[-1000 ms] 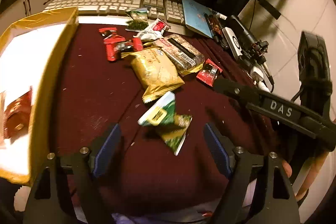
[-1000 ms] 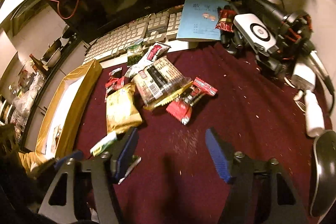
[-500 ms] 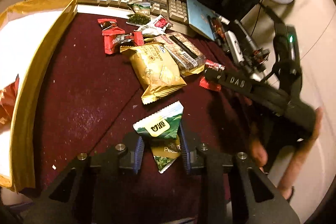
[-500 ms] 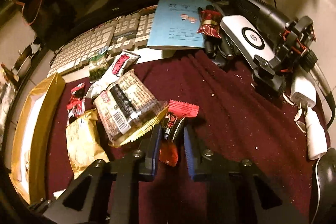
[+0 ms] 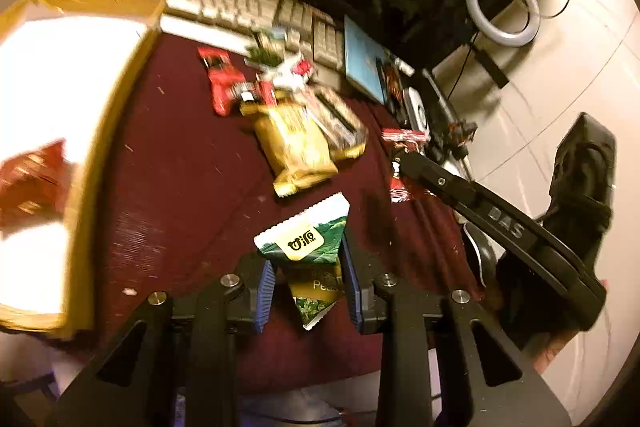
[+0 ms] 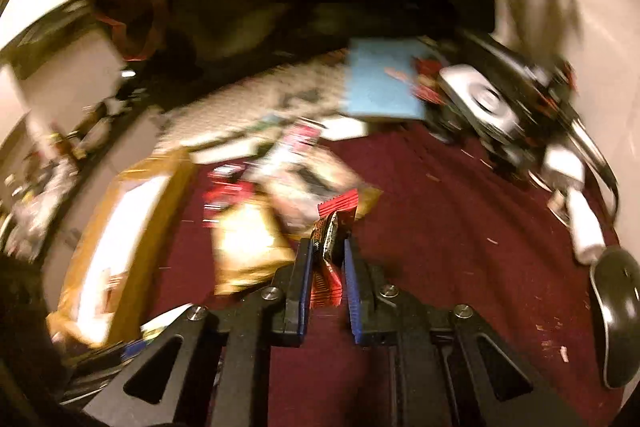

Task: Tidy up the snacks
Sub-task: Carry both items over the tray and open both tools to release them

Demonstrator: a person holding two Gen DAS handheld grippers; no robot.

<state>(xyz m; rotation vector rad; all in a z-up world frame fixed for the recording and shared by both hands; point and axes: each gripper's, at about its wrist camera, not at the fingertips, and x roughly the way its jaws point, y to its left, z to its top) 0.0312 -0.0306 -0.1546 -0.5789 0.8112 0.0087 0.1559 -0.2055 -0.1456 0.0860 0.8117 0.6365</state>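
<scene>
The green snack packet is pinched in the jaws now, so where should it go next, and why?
Probably over to the yellow box on the left. The left gripper is shut on the green snack packet, and a red packet already lies inside that box, so it looks like the collecting place. The right gripper, shut on a red candy wrapper, could follow.

Both hand-held grippers share one build: black angular frames with triangular cut-outs and round silver screw heads along the linkages. The left gripper [image 5: 306,281] at the bottom centre of its view carries ribbed blue pads [image 5: 266,285] on the inner faces of its black fingers, as does the right gripper [image 6: 326,277] low in its own view. Seen from the side at the right of the left wrist view, the right gripper's black body bears raised letters (they read "DAS").
</scene>
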